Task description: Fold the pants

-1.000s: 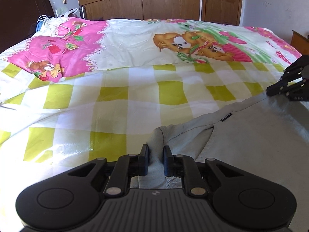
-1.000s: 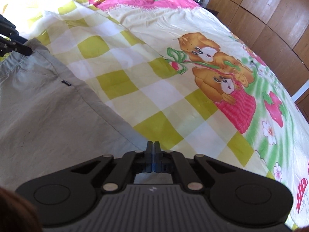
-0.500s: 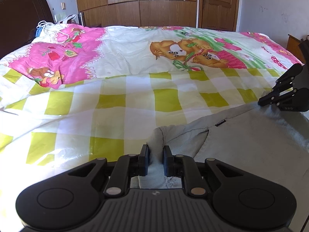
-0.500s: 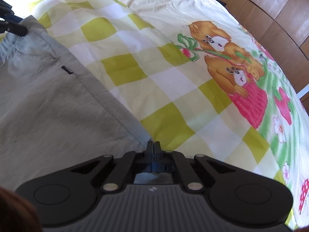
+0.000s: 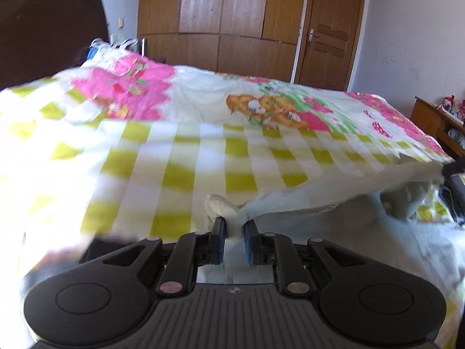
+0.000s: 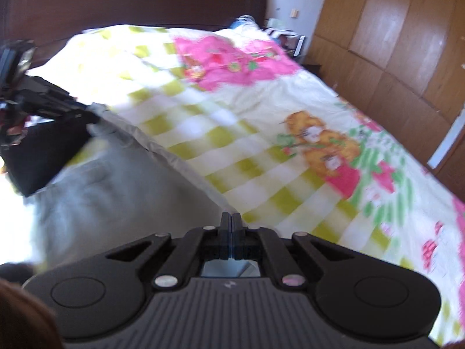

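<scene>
Light grey pants point(image 5: 305, 197) lie on the checked bedspread point(image 5: 174, 160), their far edge raised off the bed and stretched between both grippers. My left gripper point(image 5: 234, 226) pinches a bunched corner of the fabric, its jaws still closing a little on the cloth. My right gripper point(image 6: 231, 218) is shut, and the pants' point(image 6: 130, 189) edge runs straight into its fingertips. In the right wrist view the left gripper point(image 6: 90, 119) shows at the far end of that raised edge. The right gripper point(image 5: 453, 192) is partly cut off at the left wrist view's right border. Both views are motion-blurred.
The bed carries a yellow-checked, pink and bear-print cover point(image 6: 232, 116). A dark headboard point(image 5: 49, 29) stands at the left, a wooden wardrobe point(image 5: 221, 14) and door point(image 5: 328, 35) behind. A low wooden cabinet point(image 5: 430, 119) sits at the right. Clutter point(image 5: 116, 43) lies by the headboard.
Both grippers have risen and swept across the bed, lifting the pants' edge off the cover. The fabric now hangs stretched between them above the lower layer.
</scene>
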`<state>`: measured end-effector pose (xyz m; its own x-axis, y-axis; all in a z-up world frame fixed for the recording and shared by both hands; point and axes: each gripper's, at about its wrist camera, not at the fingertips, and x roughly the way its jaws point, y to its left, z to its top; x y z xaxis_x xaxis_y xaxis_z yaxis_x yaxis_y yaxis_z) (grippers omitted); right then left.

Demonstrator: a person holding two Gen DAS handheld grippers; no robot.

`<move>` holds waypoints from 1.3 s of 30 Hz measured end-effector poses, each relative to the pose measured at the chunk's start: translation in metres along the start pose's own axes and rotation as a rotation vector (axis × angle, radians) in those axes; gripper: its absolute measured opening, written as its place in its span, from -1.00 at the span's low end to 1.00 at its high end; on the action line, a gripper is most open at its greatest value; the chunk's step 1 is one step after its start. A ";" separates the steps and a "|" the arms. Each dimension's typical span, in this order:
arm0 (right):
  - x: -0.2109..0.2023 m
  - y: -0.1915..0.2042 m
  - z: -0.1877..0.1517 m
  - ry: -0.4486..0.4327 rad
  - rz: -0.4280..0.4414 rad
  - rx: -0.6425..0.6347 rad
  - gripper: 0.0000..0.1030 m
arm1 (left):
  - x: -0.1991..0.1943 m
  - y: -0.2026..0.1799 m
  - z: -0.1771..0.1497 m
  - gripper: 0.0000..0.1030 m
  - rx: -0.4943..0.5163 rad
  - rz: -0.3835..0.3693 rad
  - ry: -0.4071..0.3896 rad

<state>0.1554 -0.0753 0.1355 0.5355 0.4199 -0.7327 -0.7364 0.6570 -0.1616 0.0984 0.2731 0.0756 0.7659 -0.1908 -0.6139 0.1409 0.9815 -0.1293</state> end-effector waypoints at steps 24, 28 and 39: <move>0.080 0.177 -0.048 0.059 0.015 -0.338 -0.50 | 0.035 -0.009 -0.071 0.03 0.253 0.063 0.154; 0.112 0.187 -0.049 0.052 -0.024 -0.393 -0.54 | 0.047 0.001 -0.066 0.04 0.181 0.017 0.166; 0.087 0.162 -0.027 -0.007 -0.037 -0.230 -1.00 | 0.015 0.002 -0.048 -0.56 0.130 -0.005 0.125</move>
<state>0.0722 0.0509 0.0279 0.5660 0.4028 -0.7193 -0.7907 0.5121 -0.3354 0.0805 0.2719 0.0286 0.6820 -0.1874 -0.7069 0.2305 0.9724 -0.0354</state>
